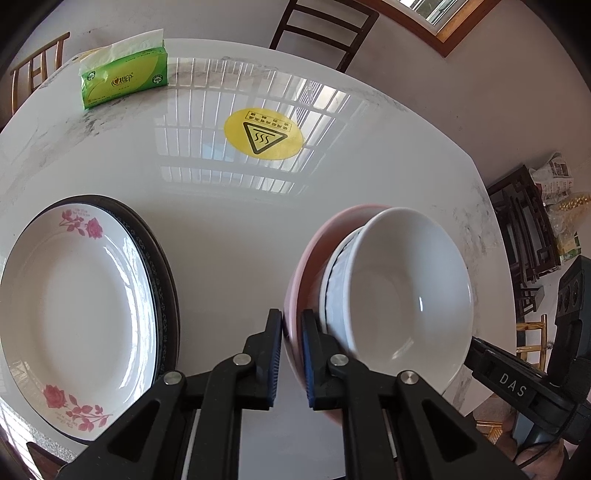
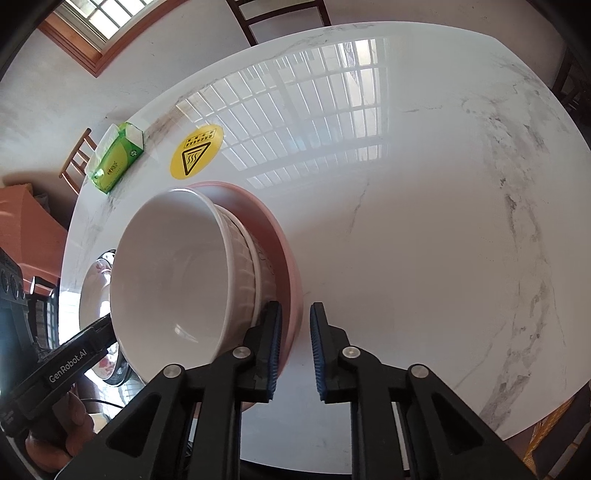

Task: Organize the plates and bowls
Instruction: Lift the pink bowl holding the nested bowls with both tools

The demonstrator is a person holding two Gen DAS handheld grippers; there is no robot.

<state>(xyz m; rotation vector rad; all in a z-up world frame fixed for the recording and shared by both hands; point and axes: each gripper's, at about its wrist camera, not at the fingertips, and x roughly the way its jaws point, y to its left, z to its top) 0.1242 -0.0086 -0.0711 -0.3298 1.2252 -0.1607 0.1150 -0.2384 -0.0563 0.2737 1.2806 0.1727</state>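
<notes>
A pink bowl (image 1: 317,240) holds a ribbed white bowl (image 1: 334,280) and a plain white bowl (image 1: 402,288) nested inside it. My left gripper (image 1: 291,354) straddles the pink bowl's left rim, jaws close around it. In the right wrist view the same stack shows: pink bowl (image 2: 273,236), ribbed bowl (image 2: 243,266), plain white bowl (image 2: 173,266). My right gripper (image 2: 295,354) straddles the pink rim on its right side, with a visible gap at the outer finger. A rose-patterned white plate (image 1: 74,306) lies on a dark-rimmed plate (image 1: 162,273) at the left.
The white marble table (image 1: 229,229) carries a yellow heat-warning sticker (image 1: 263,133) and a green tissue pack (image 1: 123,75) at the far side. Chairs stand beyond the far edge (image 1: 325,29). The table's right half (image 2: 424,240) shows only window reflections.
</notes>
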